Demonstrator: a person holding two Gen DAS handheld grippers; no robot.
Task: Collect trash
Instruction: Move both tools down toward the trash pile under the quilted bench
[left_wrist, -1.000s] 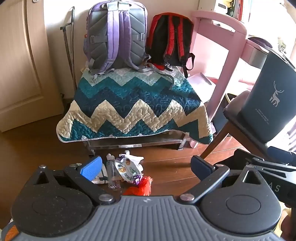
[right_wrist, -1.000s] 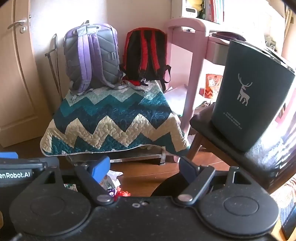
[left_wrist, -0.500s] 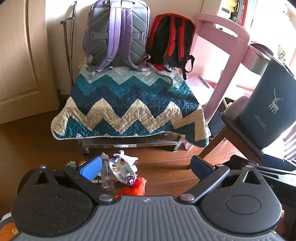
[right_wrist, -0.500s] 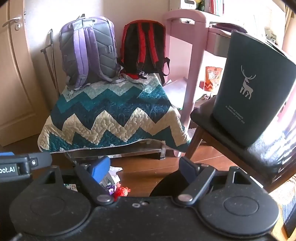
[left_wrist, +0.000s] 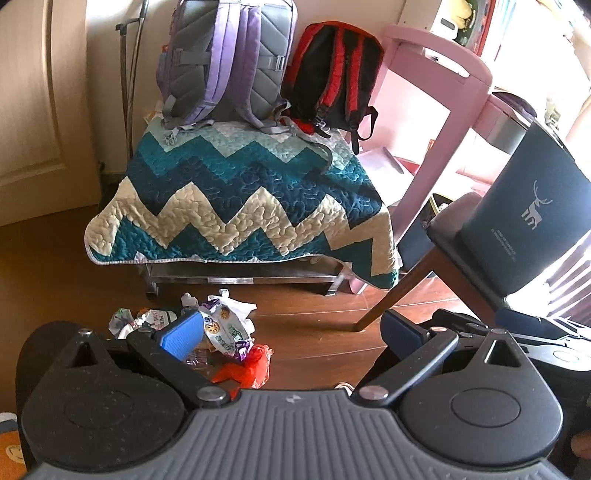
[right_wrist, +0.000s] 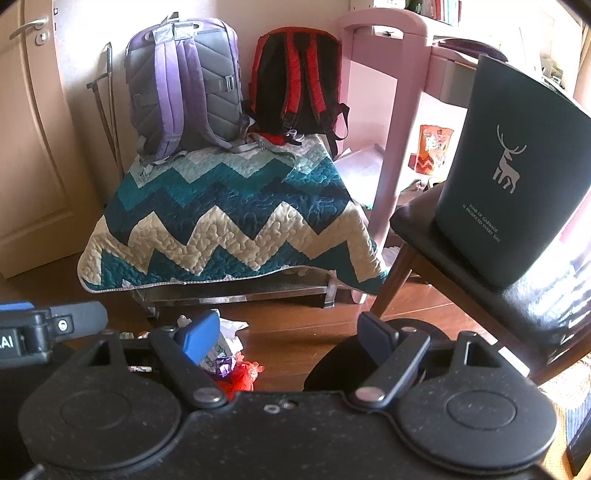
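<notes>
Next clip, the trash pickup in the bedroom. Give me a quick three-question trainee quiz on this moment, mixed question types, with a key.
1. True or false: the dark bin with the deer logo stands on the floor beside the trash pile.
2. Multiple choice: what rests on top of the zigzag quilt? A) two backpacks B) a laptop C) a stack of plates
3. Short answer: is the left gripper or the right gripper holding anything?

Key
1. False: it stands on the dark chair seat.
2. A: the purple backpack and the red-and-black backpack.
3. Neither: both have their fingers spread apart, with nothing between them.
</notes>
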